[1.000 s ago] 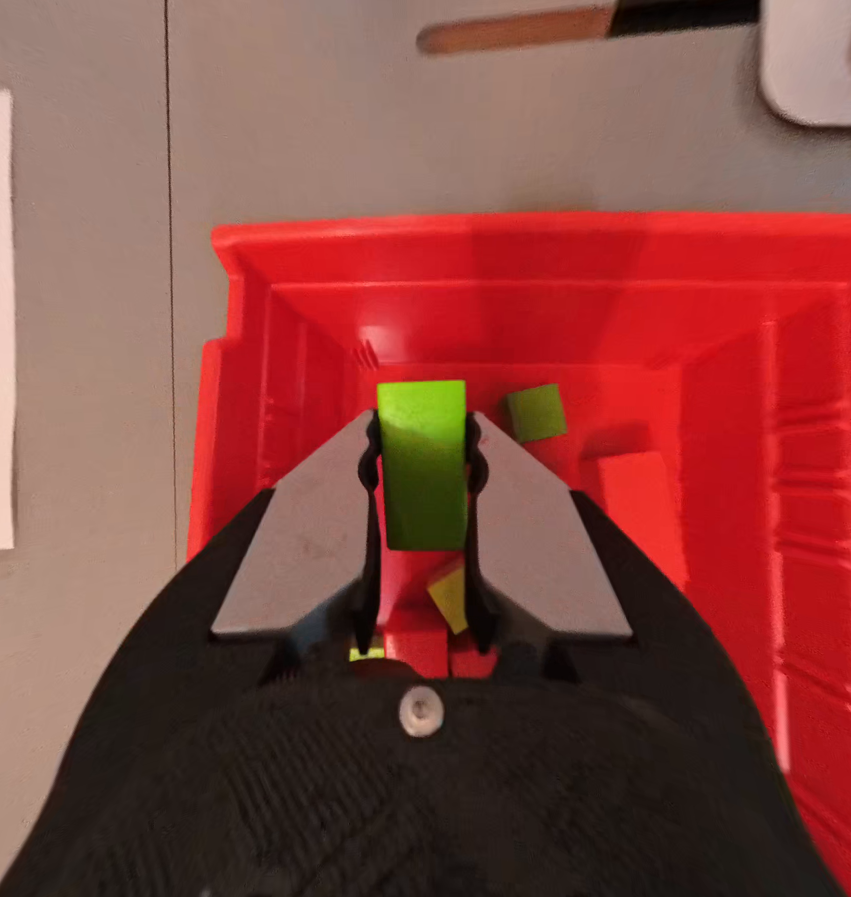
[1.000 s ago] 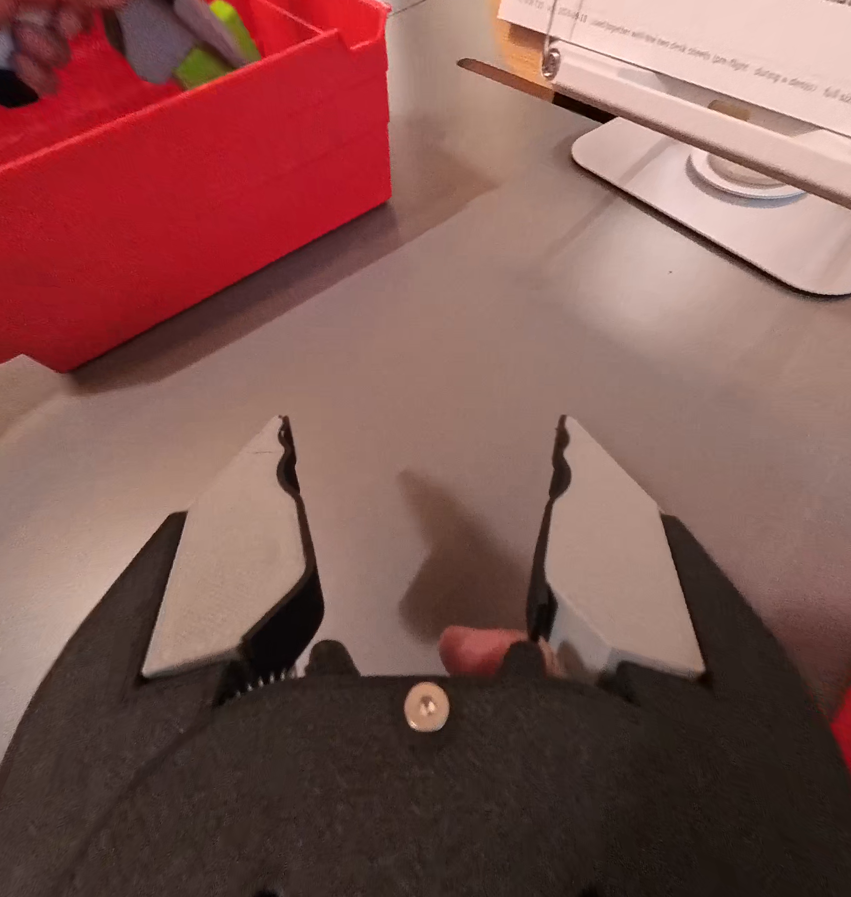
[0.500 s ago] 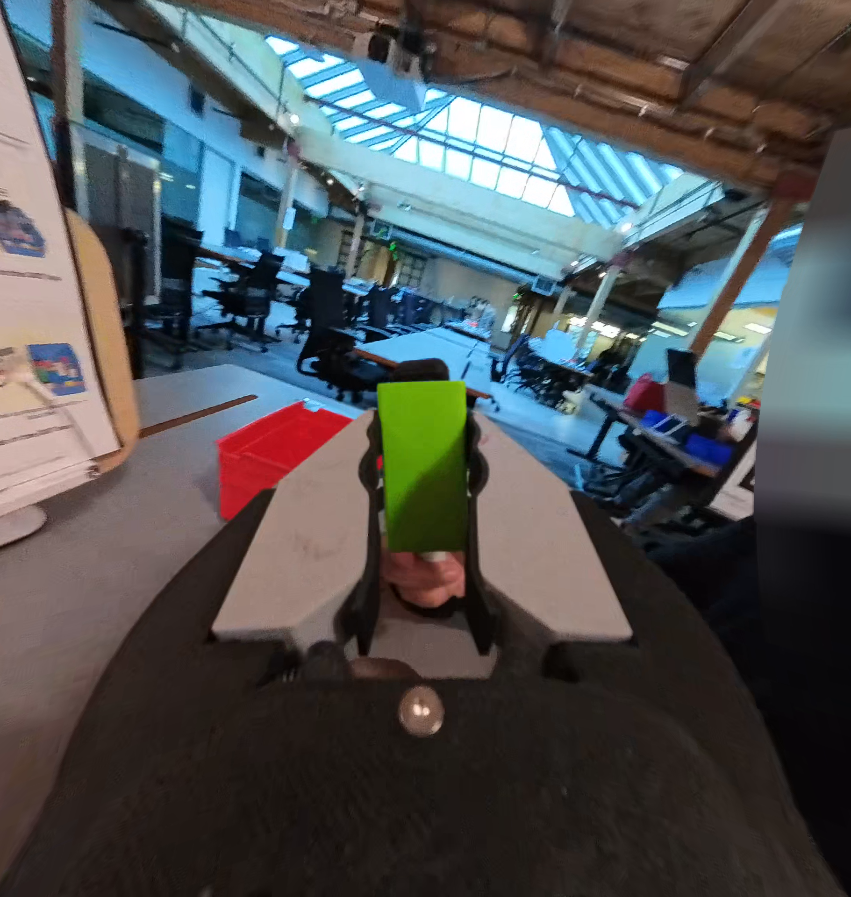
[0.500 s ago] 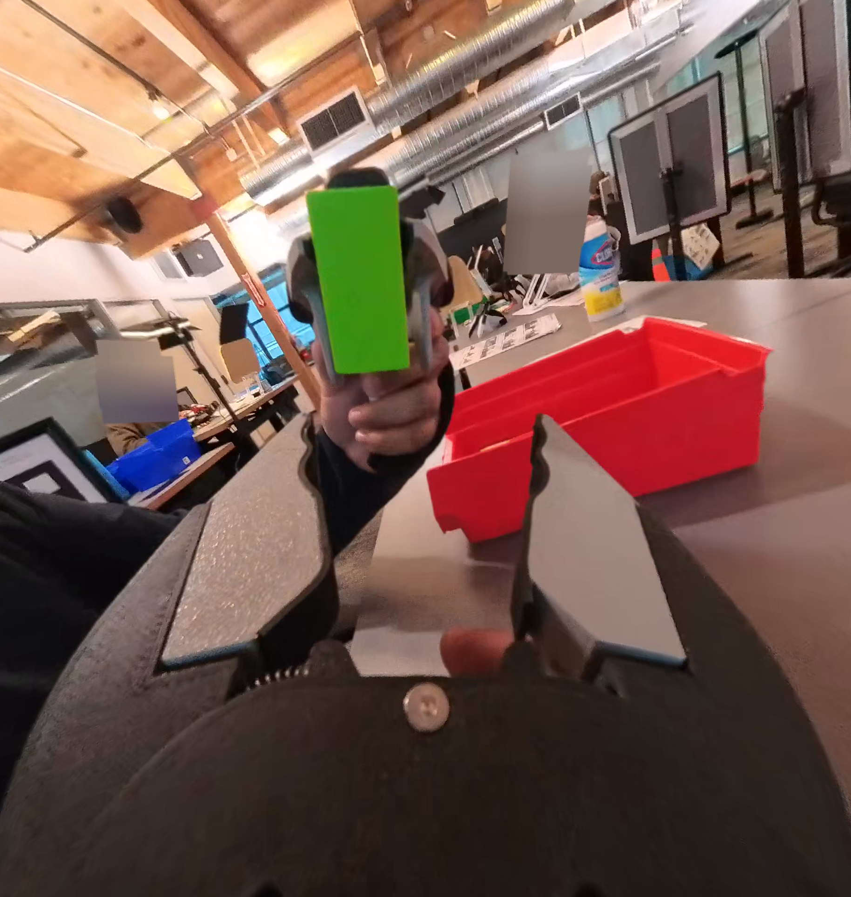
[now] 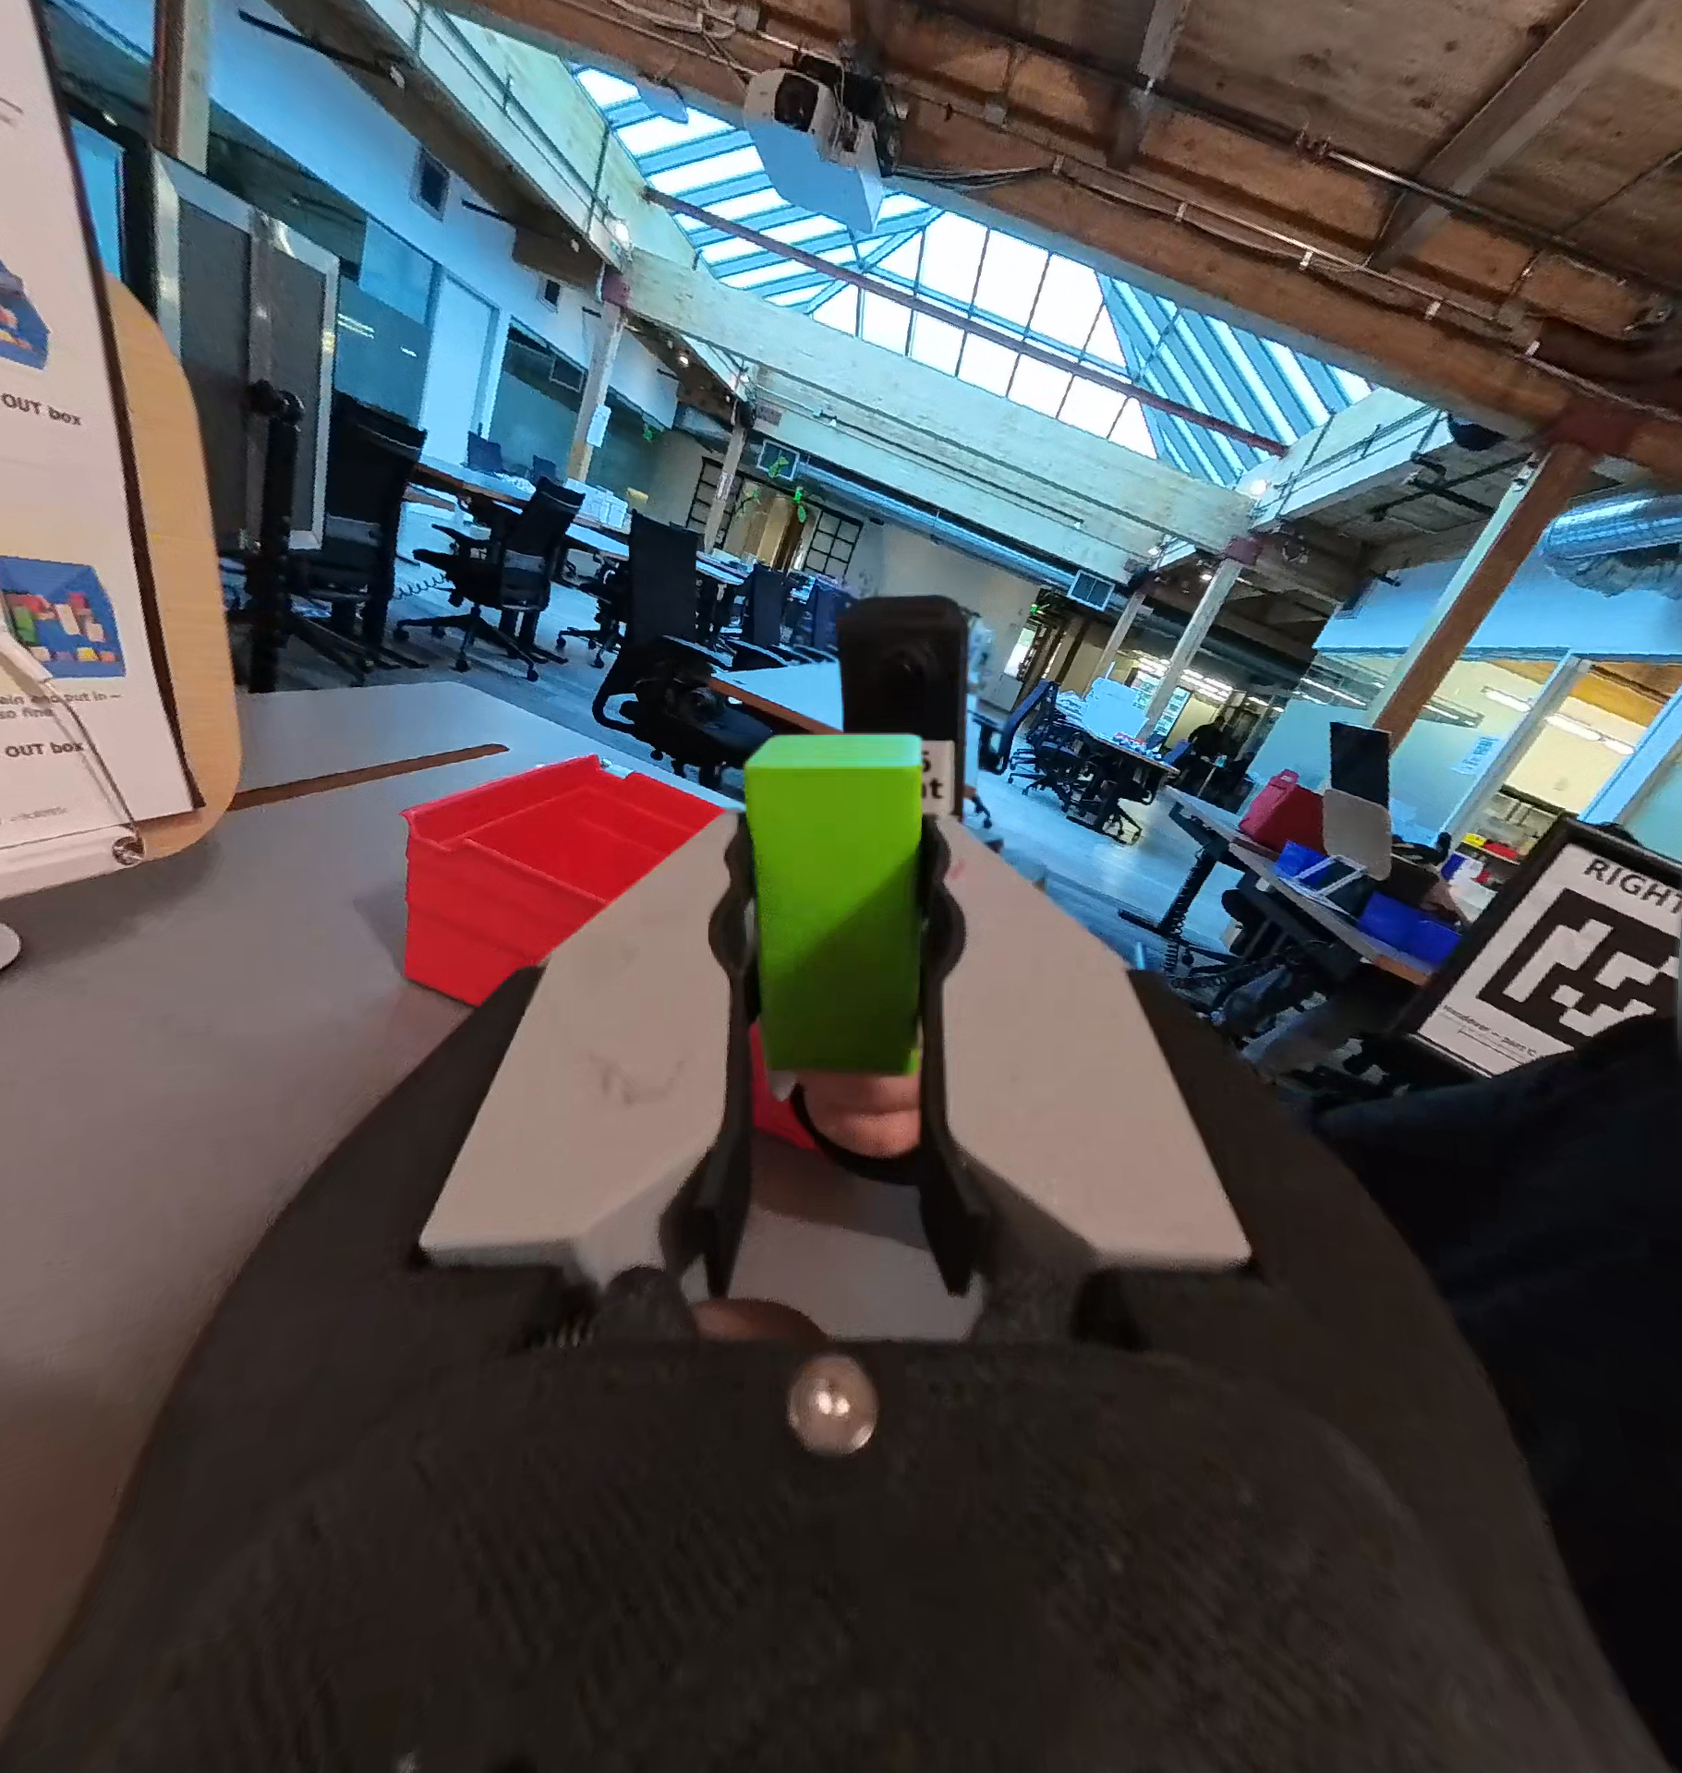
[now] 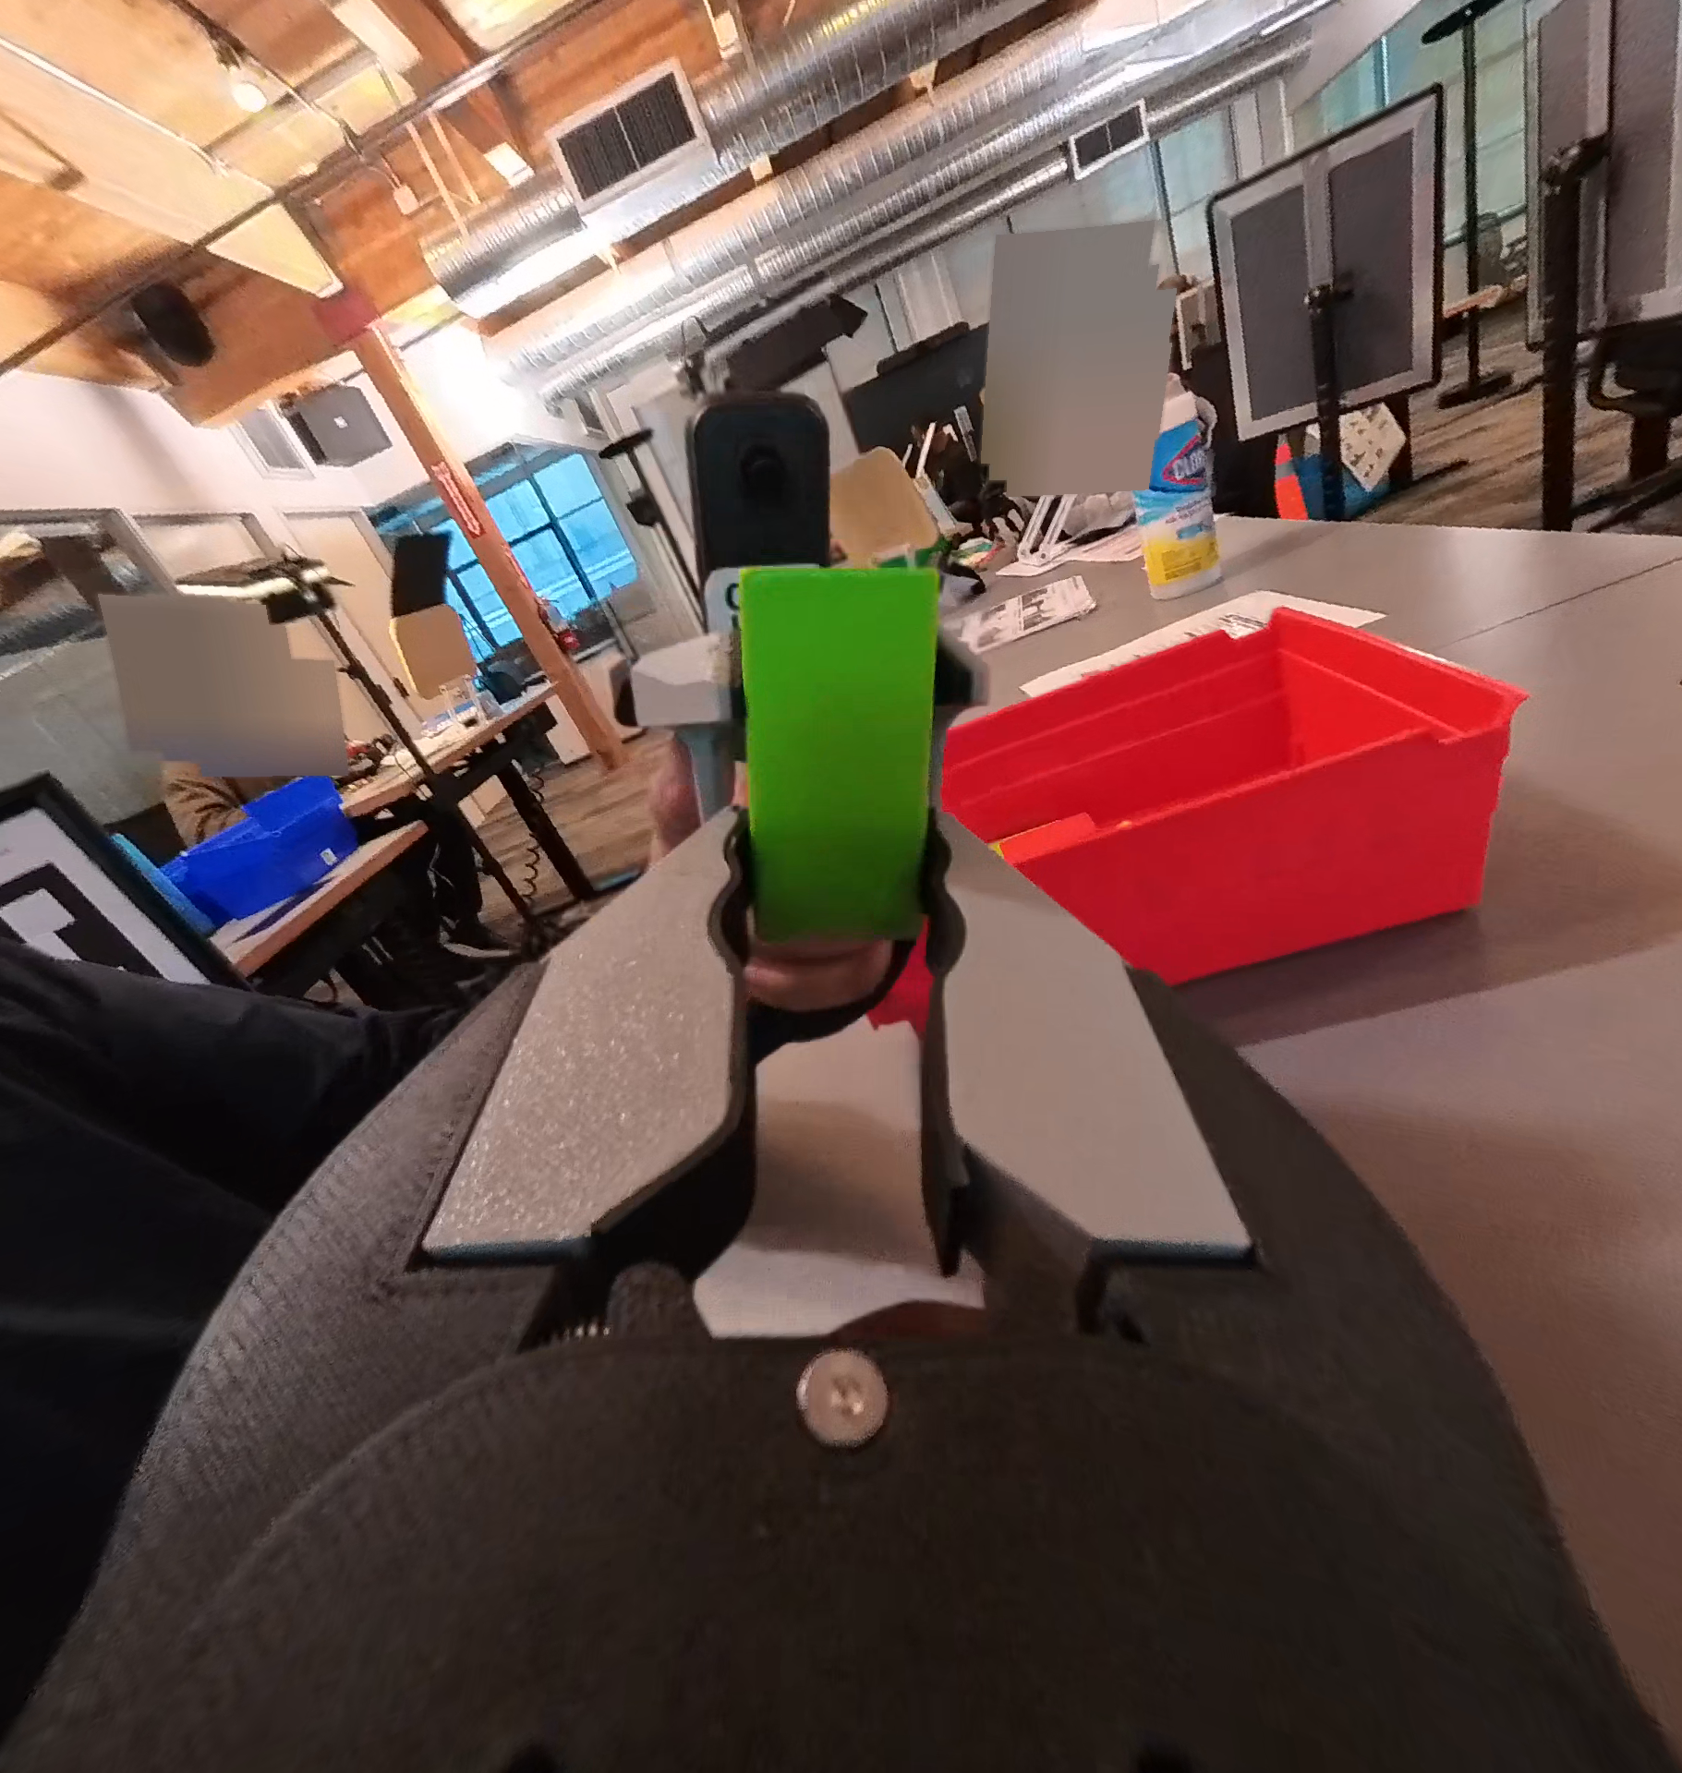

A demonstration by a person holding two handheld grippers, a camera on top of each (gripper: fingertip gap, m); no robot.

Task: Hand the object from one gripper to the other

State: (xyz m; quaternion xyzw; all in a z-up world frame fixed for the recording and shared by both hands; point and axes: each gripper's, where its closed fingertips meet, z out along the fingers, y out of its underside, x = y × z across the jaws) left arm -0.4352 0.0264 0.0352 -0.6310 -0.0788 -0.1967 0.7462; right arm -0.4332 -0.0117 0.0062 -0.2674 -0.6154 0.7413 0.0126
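A bright green rectangular block (image 5: 837,911) stands between the fingers of my left gripper (image 5: 835,863), which is shut on it and holds it up in the air. In the right wrist view the same block (image 6: 837,748) sits with its near end between the pads of my right gripper (image 6: 835,863), and both pads press on its sides. The left gripper (image 6: 683,691) shows behind the block, still clamped on its far part. The right gripper's black camera body (image 5: 899,672) shows just behind the block in the left wrist view; its fingers are hidden there.
A red bin (image 6: 1249,796) with a few blocks inside stands on the grey table (image 6: 1489,1103); it also shows in the left wrist view (image 5: 530,863). A stand with a printed sheet (image 5: 40,480) is at the left. A bottle (image 6: 1177,508) stands farther back. Some 4 cm of space lies between my two pairs of fingers.
The left gripper lifted the green block out of the red bin and turned to face the right gripper. The right gripper rose, came up to the block and closed its wide-open jaws on it.
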